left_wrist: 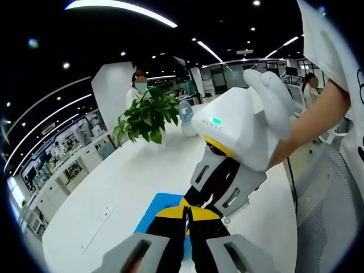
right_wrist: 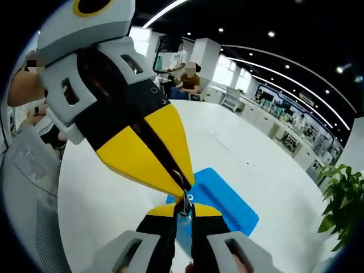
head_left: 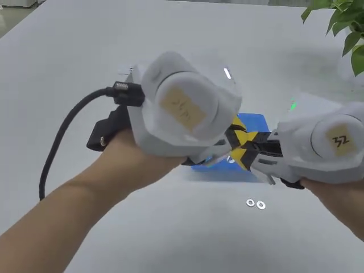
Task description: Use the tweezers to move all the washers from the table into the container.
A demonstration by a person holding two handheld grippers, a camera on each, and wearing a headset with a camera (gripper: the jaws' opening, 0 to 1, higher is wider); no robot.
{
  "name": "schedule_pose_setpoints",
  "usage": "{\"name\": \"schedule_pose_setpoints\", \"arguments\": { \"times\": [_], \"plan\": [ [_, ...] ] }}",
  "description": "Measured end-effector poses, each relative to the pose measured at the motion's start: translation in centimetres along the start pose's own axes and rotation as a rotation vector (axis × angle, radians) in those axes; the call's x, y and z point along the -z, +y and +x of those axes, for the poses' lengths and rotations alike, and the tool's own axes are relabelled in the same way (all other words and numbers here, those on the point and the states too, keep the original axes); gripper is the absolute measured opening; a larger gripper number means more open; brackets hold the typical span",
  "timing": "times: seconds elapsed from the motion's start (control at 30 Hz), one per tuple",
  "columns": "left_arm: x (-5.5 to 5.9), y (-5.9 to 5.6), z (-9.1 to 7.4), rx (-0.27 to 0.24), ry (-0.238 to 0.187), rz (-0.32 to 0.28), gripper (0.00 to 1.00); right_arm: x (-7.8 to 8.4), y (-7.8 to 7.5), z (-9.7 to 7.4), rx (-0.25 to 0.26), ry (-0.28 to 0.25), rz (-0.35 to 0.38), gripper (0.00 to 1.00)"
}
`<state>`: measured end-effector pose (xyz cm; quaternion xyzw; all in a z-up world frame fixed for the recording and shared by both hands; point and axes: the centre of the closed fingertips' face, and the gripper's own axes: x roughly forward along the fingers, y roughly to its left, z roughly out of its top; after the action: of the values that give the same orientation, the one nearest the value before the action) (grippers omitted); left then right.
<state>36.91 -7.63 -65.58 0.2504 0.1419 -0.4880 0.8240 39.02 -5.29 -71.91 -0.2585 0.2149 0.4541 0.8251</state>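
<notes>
Two small steel washers [head_left: 250,202] [head_left: 261,205] lie side by side on the white table, in front of the blue container [head_left: 253,120]. Above the container my left gripper [head_left: 238,136] and right gripper [head_left: 245,150] point at each other, yellow tips meeting. In the right gripper view a thin metal piece, the tweezers [right_wrist: 185,202], sits between my right gripper [right_wrist: 183,212] and the tip of the left gripper [right_wrist: 184,190]. Both pairs of jaws look shut on it. The left gripper [left_wrist: 186,219] faces the right gripper [left_wrist: 196,199] over the container [left_wrist: 156,207]. Most of the tweezers is hidden.
A black cable [head_left: 62,131] trails from the left gripper across the table at left. A potted plant [head_left: 341,23] stands at the far right corner. People stand in the background of both gripper views. White tabletop [head_left: 170,34] stretches beyond the container.
</notes>
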Motion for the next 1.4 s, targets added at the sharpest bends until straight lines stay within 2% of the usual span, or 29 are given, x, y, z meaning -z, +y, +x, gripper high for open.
{"name": "schedule_pose_setpoints", "arguments": {
  "times": [0.23, 0.4, 0.53, 0.67, 1.1, 1.33, 1.4],
  "plan": [
    [0.7, 2.1, 1.2, -0.015, 0.007, 0.016, 0.00, -0.3, -1.7, 1.8, 0.016, -0.014, 0.030, 0.05],
    [1.8, 2.9, 2.4, -0.012, 0.016, -0.002, 0.00, 0.7, -2.5, 3.3, 0.019, 0.011, 0.045, 0.05],
    [2.9, 3.3, 3.5, -0.007, 0.038, 0.007, 0.00, 1.4, -2.7, 4.5, 0.013, 0.035, 0.037, 0.05],
    [3.9, 3.9, 4.3, -0.005, 0.055, -0.018, 0.00, 2.2, -2.9, 5.5, -0.005, 0.059, 0.066, 0.05],
    [5.9, 4.1, 5.6, 0.002, 0.088, -0.060, 0.00, 3.6, -2.7, 7.6, -0.029, 0.114, 0.105, 0.05],
    [5.9, 4.3, 5.6, 0.006, 0.083, -0.063, 0.00, 3.5, -2.9, 7.5, -0.034, 0.112, 0.126, 0.05],
    [5.7, 4.2, 5.3, 0.001, 0.087, -0.048, 0.00, 3.3, -2.8, 7.3, -0.033, 0.107, 0.129, 0.05]
  ]
}}
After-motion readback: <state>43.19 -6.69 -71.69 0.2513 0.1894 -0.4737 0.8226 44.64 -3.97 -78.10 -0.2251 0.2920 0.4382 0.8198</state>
